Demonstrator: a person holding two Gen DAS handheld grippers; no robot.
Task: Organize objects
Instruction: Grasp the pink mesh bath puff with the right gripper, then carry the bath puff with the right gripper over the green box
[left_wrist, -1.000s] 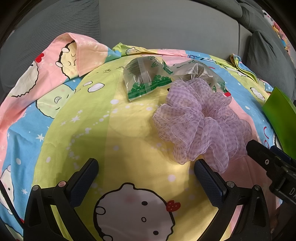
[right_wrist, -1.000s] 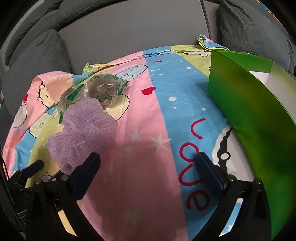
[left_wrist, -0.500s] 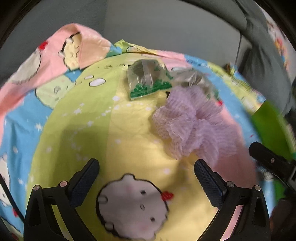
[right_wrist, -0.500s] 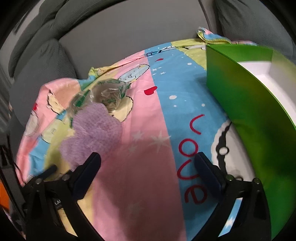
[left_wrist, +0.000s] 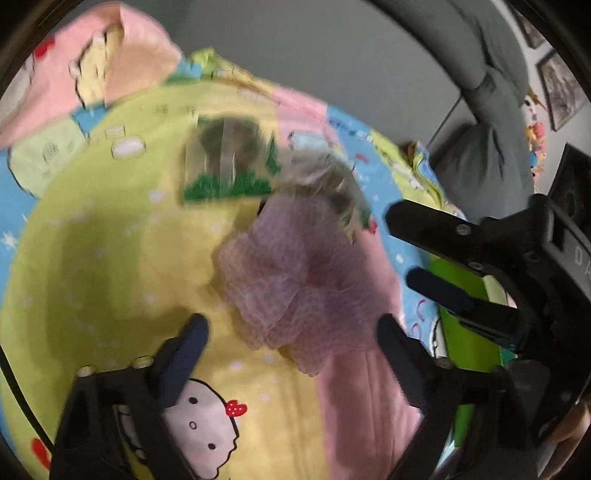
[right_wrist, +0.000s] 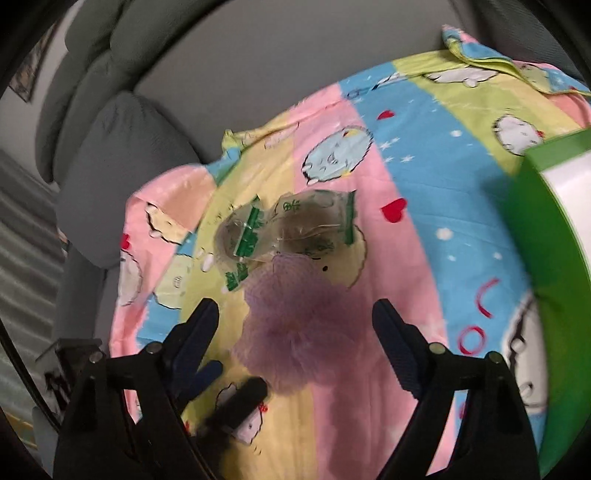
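A purple mesh bath pouf (left_wrist: 291, 280) lies on the cartoon-print sheet (left_wrist: 110, 266); it also shows in the right wrist view (right_wrist: 299, 325). Behind it lie two clear plastic bags with green print, one to the left (left_wrist: 227, 162) and one further right (left_wrist: 325, 181); both bags show in the right wrist view (right_wrist: 291, 229). My left gripper (left_wrist: 291, 332) is open and empty, just short of the pouf. My right gripper (right_wrist: 295, 321) is open and empty, its fingers on either side of the pouf's near end. The right gripper shows at the right of the left wrist view (left_wrist: 443, 251).
A green box (right_wrist: 546, 266) with a white inside stands at the right on the sheet; it also shows in the left wrist view (left_wrist: 469, 332). Grey sofa cushions (right_wrist: 122, 162) rise behind and to the left. The left gripper's fingers (right_wrist: 236, 402) show low in the right wrist view.
Both grippers have swung toward the pouf. The right gripper turned left, so the pouf now sits between its fingers. The left view shifted right and the right gripper rose into it.
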